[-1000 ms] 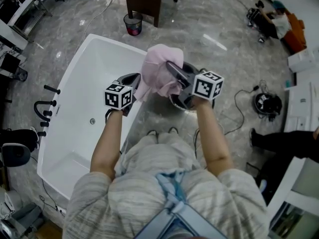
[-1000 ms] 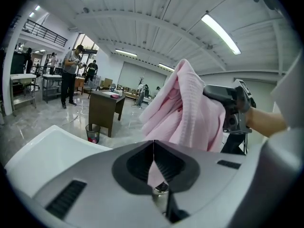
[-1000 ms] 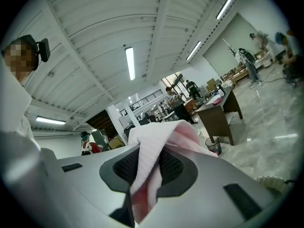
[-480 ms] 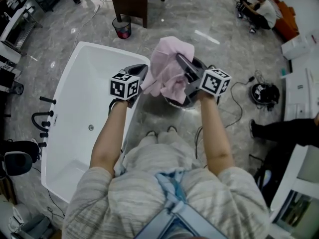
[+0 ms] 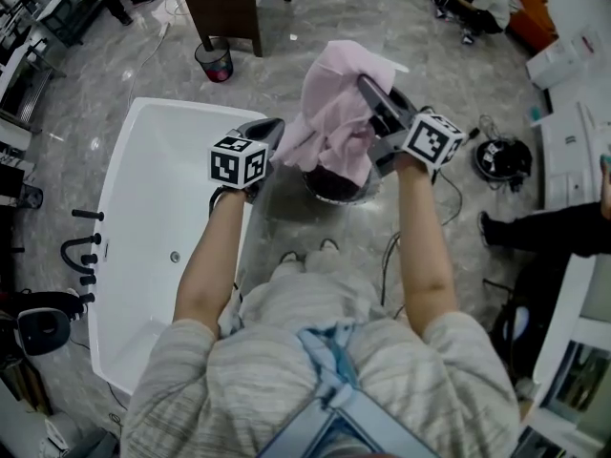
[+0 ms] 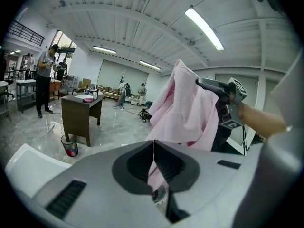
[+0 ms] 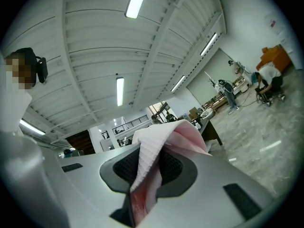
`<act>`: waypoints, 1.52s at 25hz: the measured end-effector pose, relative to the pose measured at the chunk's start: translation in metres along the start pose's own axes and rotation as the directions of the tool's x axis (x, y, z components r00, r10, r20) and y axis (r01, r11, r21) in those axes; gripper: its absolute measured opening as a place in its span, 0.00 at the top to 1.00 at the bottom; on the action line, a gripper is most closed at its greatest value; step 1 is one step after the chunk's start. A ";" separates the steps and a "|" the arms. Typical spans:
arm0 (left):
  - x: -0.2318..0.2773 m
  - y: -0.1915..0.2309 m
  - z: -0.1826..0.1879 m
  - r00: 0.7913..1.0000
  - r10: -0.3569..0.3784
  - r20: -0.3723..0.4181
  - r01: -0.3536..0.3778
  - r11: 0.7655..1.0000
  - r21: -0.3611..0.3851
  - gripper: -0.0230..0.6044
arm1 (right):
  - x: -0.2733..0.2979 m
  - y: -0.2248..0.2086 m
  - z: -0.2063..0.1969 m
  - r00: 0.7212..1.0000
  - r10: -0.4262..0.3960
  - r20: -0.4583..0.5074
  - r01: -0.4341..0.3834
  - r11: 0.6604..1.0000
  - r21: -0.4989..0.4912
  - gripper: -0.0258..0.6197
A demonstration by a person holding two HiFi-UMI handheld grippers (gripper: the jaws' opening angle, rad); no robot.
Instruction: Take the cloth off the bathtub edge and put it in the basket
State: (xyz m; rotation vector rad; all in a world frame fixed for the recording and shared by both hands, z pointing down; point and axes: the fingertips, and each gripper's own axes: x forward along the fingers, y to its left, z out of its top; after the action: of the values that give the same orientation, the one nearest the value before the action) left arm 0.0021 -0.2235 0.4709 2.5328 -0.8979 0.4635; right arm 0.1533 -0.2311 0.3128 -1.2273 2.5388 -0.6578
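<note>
Since the earlier frame I had carried the cloth [image 5: 336, 113] up and clear of the bathtub [image 5: 143, 208]. It now hung lifted above the basket [image 5: 334, 191] and off the tub edge.

Head view. One cloth, pale pink and soft, was bunched at the top and fell in loose folds. One right gripper [image 5: 368, 86] held its upper bunch. One left gripper [image 5: 274, 127] met its lower left corner. One white bathtub lay at the left. One dark round basket stood on the grey floor beside the tub, directly under the cloth. One small waste bin [image 5: 214, 62] stood farther off by a brown desk [image 5: 221, 3].

Left gripper view. The jaws were pressed together on a thin corner of the cloth, and a pink strip trailed below their tips. The rest of the cloth rose ahead as a tall pink drape up to the other tongs.

Right gripper view. The jaws were clamped on a thick fold. The cloth showed a fine ribbed weave, whitish on the outer face and deeper pink inside.
</note>
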 end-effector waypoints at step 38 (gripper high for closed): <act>0.112 -0.036 -0.001 0.997 -0.028 -0.072 0.024 0.998 -0.062 0.95 | -0.050 -0.208 -0.100 0.950 -0.245 -0.195 0.289 0.925 0.247 0.83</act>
State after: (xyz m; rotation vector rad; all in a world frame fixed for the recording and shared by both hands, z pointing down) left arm 0.1080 -0.2556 0.5112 2.4534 -0.8388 0.5087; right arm 0.2848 -0.2766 0.5038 -1.4834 2.3137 -1.1709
